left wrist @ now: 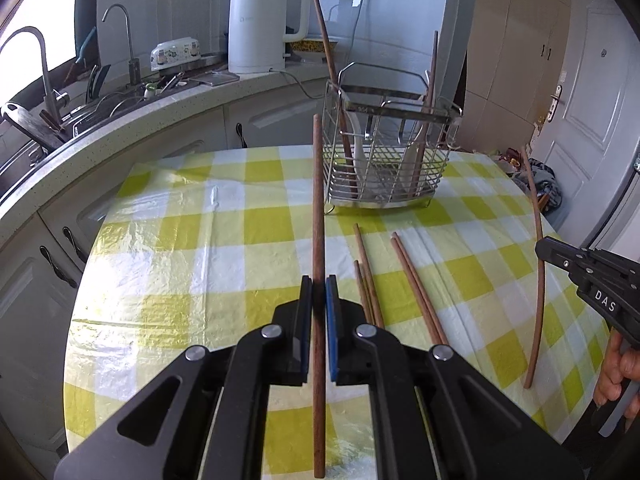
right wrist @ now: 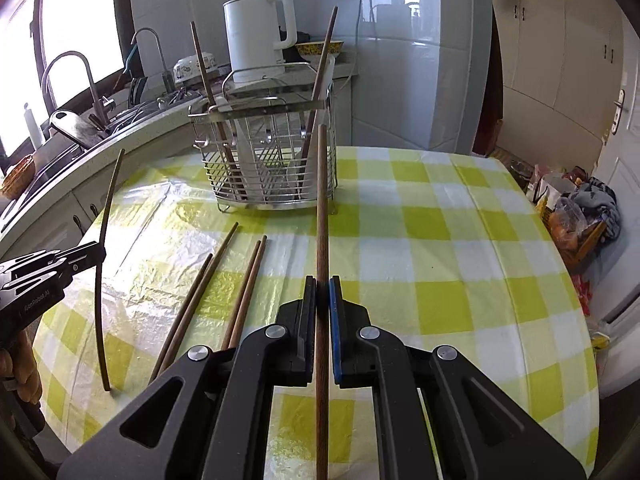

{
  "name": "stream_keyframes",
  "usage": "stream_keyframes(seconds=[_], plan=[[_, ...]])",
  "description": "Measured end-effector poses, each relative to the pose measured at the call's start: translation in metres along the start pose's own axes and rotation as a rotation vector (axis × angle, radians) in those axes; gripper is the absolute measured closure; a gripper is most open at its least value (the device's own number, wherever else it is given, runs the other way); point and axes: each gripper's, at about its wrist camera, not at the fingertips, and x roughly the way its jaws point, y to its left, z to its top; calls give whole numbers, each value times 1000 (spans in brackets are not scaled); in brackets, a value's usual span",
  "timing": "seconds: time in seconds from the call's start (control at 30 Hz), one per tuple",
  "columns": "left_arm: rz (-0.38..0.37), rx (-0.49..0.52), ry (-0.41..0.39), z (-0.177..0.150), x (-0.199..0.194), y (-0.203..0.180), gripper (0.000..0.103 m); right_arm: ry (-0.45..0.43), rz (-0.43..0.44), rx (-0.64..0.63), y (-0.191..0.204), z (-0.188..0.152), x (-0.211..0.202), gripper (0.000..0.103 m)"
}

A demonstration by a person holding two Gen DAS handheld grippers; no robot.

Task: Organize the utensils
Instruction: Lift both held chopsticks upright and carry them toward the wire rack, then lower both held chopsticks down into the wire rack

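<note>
My left gripper point(left wrist: 319, 285) is shut on a brown wooden chopstick point(left wrist: 318, 208) that stands upright between its pads. My right gripper point(right wrist: 322, 286) is shut on another chopstick point(right wrist: 321, 208), also upright. Each gripper shows in the other's view, the right gripper point(left wrist: 540, 246) holding its chopstick point(left wrist: 538, 280) and the left gripper point(right wrist: 102, 252) holding its chopstick point(right wrist: 105, 264). Several loose chopsticks point(left wrist: 416, 284) lie on the checked tablecloth point(left wrist: 200, 264), also seen in the right wrist view point(right wrist: 236, 292). A wire utensil basket point(left wrist: 384, 152) at the table's far side holds two chopsticks and white spoons; it shows too in the right wrist view point(right wrist: 272, 160).
A white kettle point(left wrist: 260, 20) stands on the counter behind the table, with a sink and taps point(left wrist: 44, 92) to the left. A white door point(left wrist: 580, 92) and bags on the floor point(right wrist: 576, 208) are to the right.
</note>
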Motion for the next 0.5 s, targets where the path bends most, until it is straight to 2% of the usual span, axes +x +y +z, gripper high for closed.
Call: stream_keyframes(seconds=[0.27,0.5], plan=[[-9,13,-44,6,-24,-8,96,-64,-5,7,-1,8,-31,96],[-12,20,-65,5,-37,-12,96,-82,-5,9,1,5,-43,96]])
